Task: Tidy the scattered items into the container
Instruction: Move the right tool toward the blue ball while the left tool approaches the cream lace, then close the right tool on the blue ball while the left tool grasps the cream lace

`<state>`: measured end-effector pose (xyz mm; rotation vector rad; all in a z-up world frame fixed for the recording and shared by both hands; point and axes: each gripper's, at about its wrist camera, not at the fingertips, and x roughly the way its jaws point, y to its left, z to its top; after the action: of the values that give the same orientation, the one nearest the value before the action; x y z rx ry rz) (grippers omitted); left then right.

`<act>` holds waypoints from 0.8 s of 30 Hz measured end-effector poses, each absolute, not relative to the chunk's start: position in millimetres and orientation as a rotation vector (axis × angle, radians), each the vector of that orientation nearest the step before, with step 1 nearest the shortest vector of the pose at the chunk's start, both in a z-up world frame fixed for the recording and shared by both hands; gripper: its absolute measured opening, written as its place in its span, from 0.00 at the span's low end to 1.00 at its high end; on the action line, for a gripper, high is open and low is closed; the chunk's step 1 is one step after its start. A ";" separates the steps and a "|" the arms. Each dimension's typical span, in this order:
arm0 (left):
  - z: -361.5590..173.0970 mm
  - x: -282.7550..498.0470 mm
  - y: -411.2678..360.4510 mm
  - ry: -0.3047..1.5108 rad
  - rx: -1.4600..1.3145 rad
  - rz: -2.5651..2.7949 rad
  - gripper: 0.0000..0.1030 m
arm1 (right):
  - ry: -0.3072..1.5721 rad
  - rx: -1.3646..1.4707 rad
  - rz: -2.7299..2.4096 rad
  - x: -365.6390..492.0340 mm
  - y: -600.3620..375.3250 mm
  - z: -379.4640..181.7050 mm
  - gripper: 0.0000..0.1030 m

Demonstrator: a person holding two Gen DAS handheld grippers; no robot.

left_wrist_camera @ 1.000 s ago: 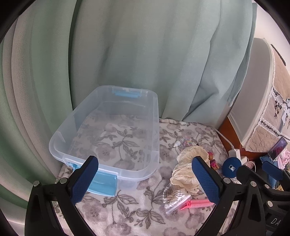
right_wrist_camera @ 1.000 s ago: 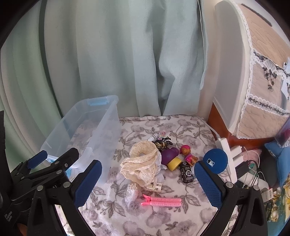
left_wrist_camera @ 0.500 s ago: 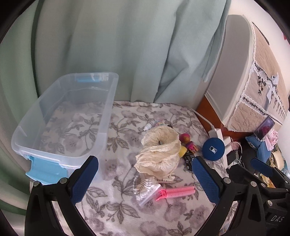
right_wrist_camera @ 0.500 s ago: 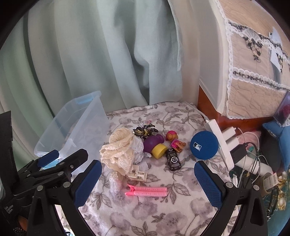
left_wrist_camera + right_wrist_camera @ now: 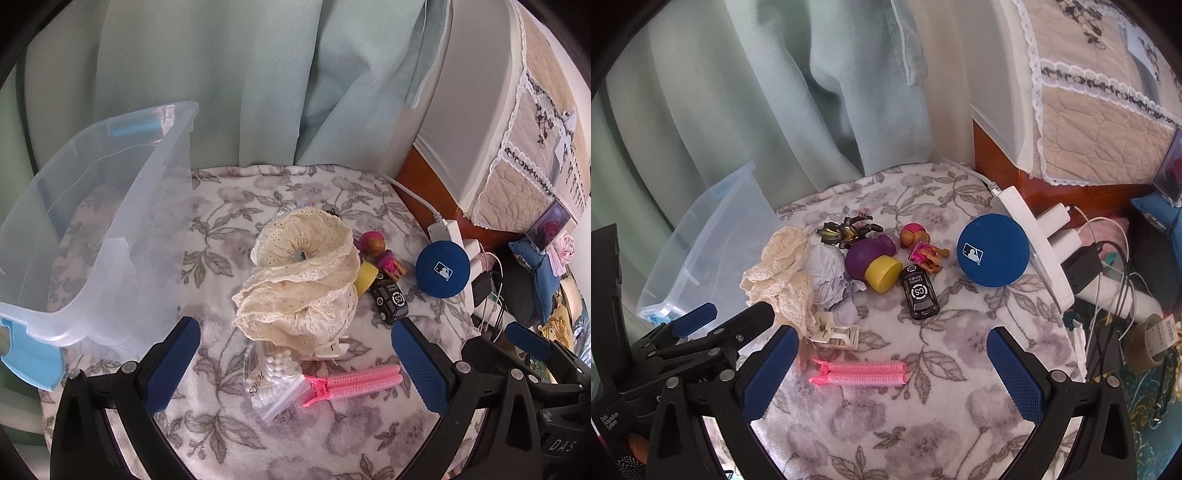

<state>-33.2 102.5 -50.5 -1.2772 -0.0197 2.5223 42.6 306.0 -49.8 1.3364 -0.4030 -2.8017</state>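
A clear plastic bin (image 5: pixel 110 229) (image 5: pixel 713 236) with blue latches stands at the left on a floral cloth. Right of it lie a cream lace cloth (image 5: pixel 303 280) (image 5: pixel 783 273), a bag of cotton swabs (image 5: pixel 273 380), a pink hair clip (image 5: pixel 351 380) (image 5: pixel 860 373), a black toy car (image 5: pixel 389 304) (image 5: pixel 919 291), a purple and yellow toy (image 5: pixel 873 262), a small doll (image 5: pixel 923 247) and a blue disc (image 5: pixel 442 268) (image 5: pixel 993 250). My left gripper (image 5: pixel 295 369) is open over the swab bag. My right gripper (image 5: pixel 892 374) is open over the pink clip.
Pale green curtains hang behind. A white power strip (image 5: pixel 1034 251) with plugs and cables lines the cloth's right edge. A wooden cabinet under a quilted cover (image 5: pixel 1089 110) stands at the right. A tape roll (image 5: pixel 1152 343) lies beyond the cables.
Both grippers have swung right and moved nearer the pile. The bin has slid to the left edge of both views; the scattered items now sit centred and larger.
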 end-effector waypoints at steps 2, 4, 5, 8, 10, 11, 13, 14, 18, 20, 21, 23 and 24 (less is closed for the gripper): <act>-52.9 -39.6 106.4 -0.011 -1.285 2.532 1.00 | -0.416 1.345 -2.808 37.0 312.9 -56.4 1.00; -55.9 -46.1 111.6 0.015 -1.294 2.544 1.00 | -0.451 1.365 -2.825 30.2 324.4 -64.9 1.00; -57.4 -49.1 113.8 0.023 -1.299 2.550 1.00 | -0.479 1.380 -2.828 26.5 331.2 -69.6 1.00; -61.2 -57.9 118.2 0.021 -1.313 2.562 1.00 | -0.542 1.405 -2.848 14.7 350.9 -82.3 1.00; -64.1 -63.5 121.0 0.022 -1.326 2.566 1.00 | -0.559 1.419 -2.868 5.4 362.1 -90.2 1.00; -65.7 -66.0 122.1 0.022 -1.331 2.566 1.00 | -0.568 1.431 -2.875 0.4 367.3 -94.5 1.00; -68.3 -70.3 123.9 0.022 -1.337 2.567 1.00 | -0.602 1.445 -2.881 -8.9 377.4 -102.6 1.00; -69.6 -72.3 125.1 0.026 -1.341 2.568 1.00 | -0.616 1.449 -2.885 -13.1 381.8 -106.3 1.00; -73.6 -78.8 127.5 0.011 -1.362 2.559 0.99 | -0.670 1.504 -2.885 -28.9 395.1 -122.3 0.98; -74.4 -80.5 128.9 0.011 -1.363 2.559 0.98 | -0.688 1.507 -2.886 -34.6 397.9 -126.3 0.96; -75.0 -81.5 130.3 0.015 -1.364 2.557 0.93 | -0.688 1.502 -2.891 -37.3 398.3 -127.2 0.96; -76.5 -83.6 131.5 0.018 -1.374 2.550 0.85 | -0.702 1.491 -2.895 -42.7 400.2 -128.8 0.95; -77.4 -84.7 131.4 0.017 -1.383 2.548 0.83 | -0.716 1.482 -2.894 -45.3 401.8 -129.9 0.95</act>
<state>-84.7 131.4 -77.4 -1.3834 0.0173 2.5481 -45.3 401.8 -129.9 1.4821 -0.7165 -2.8940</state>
